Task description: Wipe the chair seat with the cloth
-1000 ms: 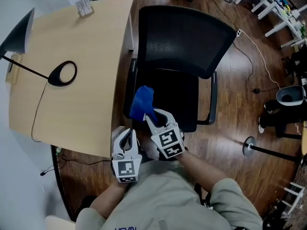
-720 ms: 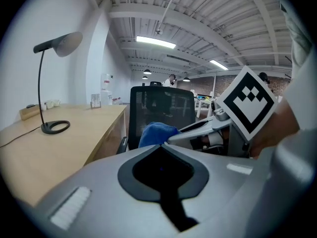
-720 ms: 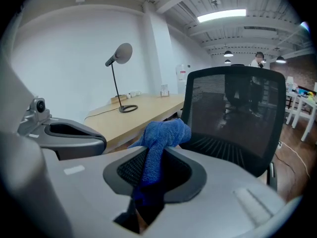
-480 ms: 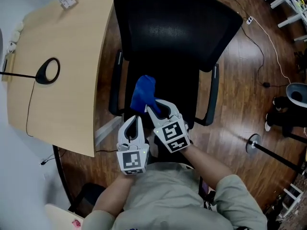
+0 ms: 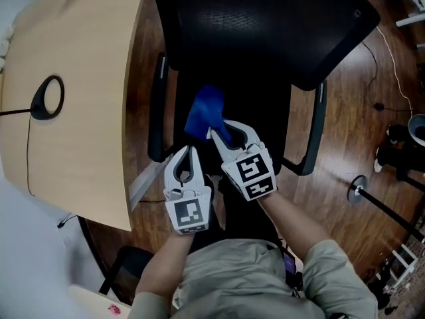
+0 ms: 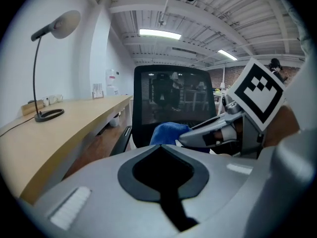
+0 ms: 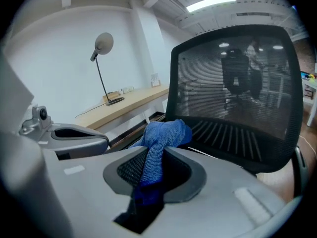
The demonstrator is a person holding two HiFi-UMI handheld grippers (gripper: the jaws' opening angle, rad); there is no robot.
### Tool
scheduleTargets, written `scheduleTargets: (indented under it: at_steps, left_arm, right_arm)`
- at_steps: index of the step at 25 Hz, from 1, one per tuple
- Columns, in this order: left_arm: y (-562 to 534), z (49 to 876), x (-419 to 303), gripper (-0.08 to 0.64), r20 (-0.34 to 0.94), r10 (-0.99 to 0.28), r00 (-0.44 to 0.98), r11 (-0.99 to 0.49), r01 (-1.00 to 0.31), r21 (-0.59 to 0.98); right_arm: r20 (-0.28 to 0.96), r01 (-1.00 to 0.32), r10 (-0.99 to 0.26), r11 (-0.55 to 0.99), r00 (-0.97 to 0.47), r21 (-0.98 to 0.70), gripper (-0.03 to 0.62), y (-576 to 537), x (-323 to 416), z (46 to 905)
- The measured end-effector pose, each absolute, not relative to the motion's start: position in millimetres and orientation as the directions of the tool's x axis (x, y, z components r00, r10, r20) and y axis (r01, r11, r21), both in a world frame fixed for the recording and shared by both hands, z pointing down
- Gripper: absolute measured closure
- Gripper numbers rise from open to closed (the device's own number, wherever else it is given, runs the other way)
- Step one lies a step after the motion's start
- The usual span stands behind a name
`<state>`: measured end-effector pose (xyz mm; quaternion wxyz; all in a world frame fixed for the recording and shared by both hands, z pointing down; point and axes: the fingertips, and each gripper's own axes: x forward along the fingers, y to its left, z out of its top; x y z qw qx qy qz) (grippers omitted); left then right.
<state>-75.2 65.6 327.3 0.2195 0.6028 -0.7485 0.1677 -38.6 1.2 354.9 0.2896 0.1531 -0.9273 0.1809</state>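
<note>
The black chair seat (image 5: pixel 260 133) lies below its mesh backrest (image 5: pixel 265 25). A blue cloth (image 5: pixel 206 111) hangs over the seat's left half, and my right gripper (image 5: pixel 229 129) is shut on its near end. In the right gripper view the cloth (image 7: pixel 163 133) runs up from between the jaws of that gripper (image 7: pixel 156 159) and bunches in front of the backrest (image 7: pixel 237 83). My left gripper (image 5: pixel 190 153) hovers at the seat's front left corner, shut and empty. The left gripper view shows its closed jaws (image 6: pixel 161 150), the cloth (image 6: pixel 167 132) and the right gripper (image 6: pixel 223 130) beyond.
A light wooden desk (image 5: pixel 73 111) stands close on the left with a lamp base (image 5: pixel 46 97) on it. Black armrests (image 5: pixel 157 105) (image 5: pixel 317 125) flank the seat. Cables and a stand foot (image 5: pixel 358 190) lie on the wooden floor to the right.
The chair has come closer and more central in the head view. Both grippers have moved forward over the seat's front, the right one still gripping the cloth.
</note>
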Motion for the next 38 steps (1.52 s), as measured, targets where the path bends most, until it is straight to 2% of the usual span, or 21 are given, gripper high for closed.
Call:
scheduleTargets:
  at_steps: [11,27,38]
  left_arm:
    - [54,400,-87,0.555,0.550,-0.818,-0.170,0.234,-0.971,0.049]
    - [48,457,-118,0.555,0.595,-0.785,-0.169,0.259,-0.963,0.069]
    - [41,488,-132,0.555,0.631,-0.756,-0.174,0.281,-0.957,0.072]
  right_arm:
    - [0.619,-0.395,-0.183,0.891,-0.764,-0.224,0.511,-22,-77,429]
    - [0.667,-0.318,-0.071,0.913,-0.741,-0.256,0.511,-36,-161,519]
    - [0.700,-0.304,-0.003,0.902,-0.714,-0.307,0.511,-46,-193,575]
